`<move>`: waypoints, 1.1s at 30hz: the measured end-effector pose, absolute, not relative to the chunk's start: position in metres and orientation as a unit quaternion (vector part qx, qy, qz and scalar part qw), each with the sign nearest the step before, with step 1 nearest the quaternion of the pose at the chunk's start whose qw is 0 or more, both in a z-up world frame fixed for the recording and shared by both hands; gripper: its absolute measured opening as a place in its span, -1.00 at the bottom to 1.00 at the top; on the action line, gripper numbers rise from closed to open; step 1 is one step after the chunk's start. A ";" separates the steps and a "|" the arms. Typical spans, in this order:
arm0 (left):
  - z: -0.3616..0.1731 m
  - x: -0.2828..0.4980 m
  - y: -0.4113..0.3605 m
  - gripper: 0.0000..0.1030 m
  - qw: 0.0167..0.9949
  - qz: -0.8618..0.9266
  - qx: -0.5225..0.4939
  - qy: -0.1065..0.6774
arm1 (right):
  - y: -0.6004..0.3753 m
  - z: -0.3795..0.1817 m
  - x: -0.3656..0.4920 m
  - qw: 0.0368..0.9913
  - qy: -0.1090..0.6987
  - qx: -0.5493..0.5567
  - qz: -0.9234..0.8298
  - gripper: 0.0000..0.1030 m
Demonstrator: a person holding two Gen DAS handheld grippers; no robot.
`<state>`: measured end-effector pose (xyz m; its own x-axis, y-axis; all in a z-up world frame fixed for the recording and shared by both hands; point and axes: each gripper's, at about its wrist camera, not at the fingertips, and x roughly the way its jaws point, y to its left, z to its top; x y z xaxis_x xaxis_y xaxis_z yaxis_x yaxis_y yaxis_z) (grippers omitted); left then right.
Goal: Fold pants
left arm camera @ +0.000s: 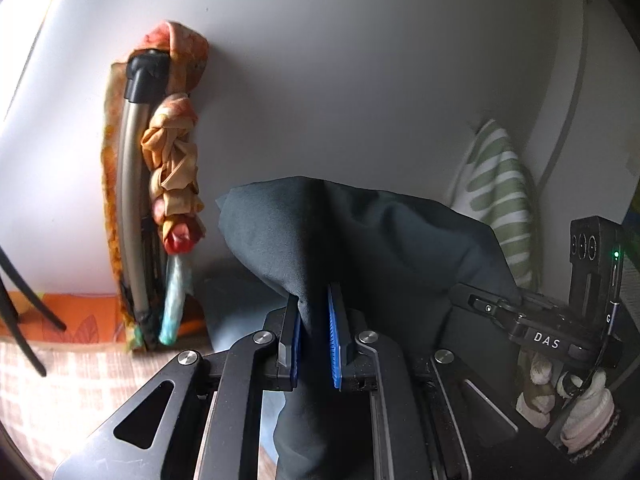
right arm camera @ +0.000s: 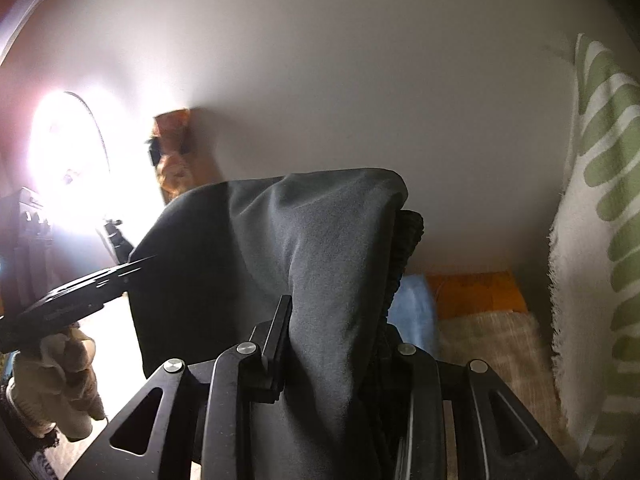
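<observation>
Pale grey wall (left arm camera: 360, 80) fills the space ahead of both tongs. Against it, up and to the left of our left tongs (left arm camera: 314, 332), stands a folded metal frame (left arm camera: 132, 208) with knotted orange cloth (left arm camera: 176, 168) wound around it. A cushion with green stripes (left arm camera: 500, 200) leans on the wall to the right of those tongs and sits far right of our right tongs (right arm camera: 332, 336) as well.

Our left tongs are clenched on the dark pants (left arm camera: 360, 240): a thin fold of the fabric is pinched between the 2 blue pads (left arm camera: 334, 344), and the cloth rises in a peak just beyond the tips and drapes off to the right. More of it hangs down between the arms of the tongs toward us.

Our right tongs are grasping the pants (right arm camera: 312, 248) too. A thicker bunch of fabric, with the gathered black waistband (right arm camera: 408, 248) along its right edge, sits between the 2 fingers; the right one is covered by the cloth, the left one (right arm camera: 278, 332) shows. From there the cloth spreads up and to the left, toward the other tongs (right arm camera: 80, 292), seen at the left edge under a bright glare.

Below and right of the right tongs lie a blue cloth (right arm camera: 414, 308), an orange sheet (right arm camera: 476, 288) and a beige checked cover (right arm camera: 492, 340).
</observation>
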<state>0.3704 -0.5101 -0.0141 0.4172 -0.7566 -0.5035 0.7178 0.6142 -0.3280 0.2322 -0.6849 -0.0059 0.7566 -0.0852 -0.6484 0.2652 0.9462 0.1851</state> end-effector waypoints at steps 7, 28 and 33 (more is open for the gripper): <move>-0.046 0.389 -0.543 -0.82 0.841 -0.424 -0.002 0.337 | -0.708 -0.047 0.270 0.910 0.378 0.133 -0.101 -0.39; -0.046 0.381 -0.531 0.24 0.864 -0.368 0.030 0.343 | -0.717 -0.072 0.256 0.888 0.408 0.131 -0.168 0.53; -0.030 0.367 -0.517 0.34 0.866 -0.369 0.032 0.336 | -0.703 -0.057 0.238 0.893 0.392 0.134 -0.174 0.55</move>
